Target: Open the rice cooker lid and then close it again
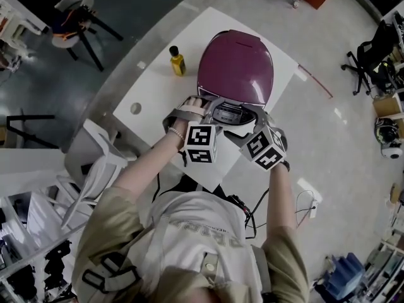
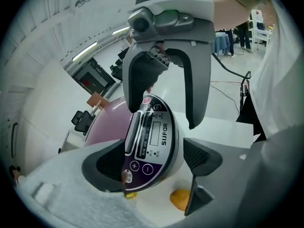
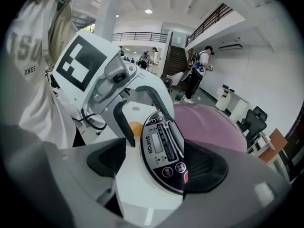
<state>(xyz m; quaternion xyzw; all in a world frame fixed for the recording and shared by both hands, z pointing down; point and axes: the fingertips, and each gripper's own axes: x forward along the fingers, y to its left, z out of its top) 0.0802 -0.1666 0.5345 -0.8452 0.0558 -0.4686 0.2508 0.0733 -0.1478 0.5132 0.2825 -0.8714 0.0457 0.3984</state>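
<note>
The rice cooker (image 1: 235, 68) stands on the white table (image 1: 151, 100) with its purple lid down. Its dark oval control panel (image 1: 227, 113) faces me. My left gripper (image 1: 205, 109) hovers at the panel's left side and my right gripper (image 1: 251, 117) at its right side, both tilted downward. In the left gripper view the panel (image 2: 151, 139) lies between the open jaws of the left gripper (image 2: 152, 161), with a gap at the right pad (image 2: 202, 156). The right gripper (image 3: 156, 165) likewise straddles the panel (image 3: 164, 146), its left pad (image 3: 107, 161) apart from the cooker. Neither holds anything.
A small yellow bottle (image 1: 177, 60) stands on the table left of the cooker. A white chair (image 1: 95, 163) sits at the table's near left corner. Office chairs (image 1: 369, 55) and cables (image 1: 303, 204) are on the floor around.
</note>
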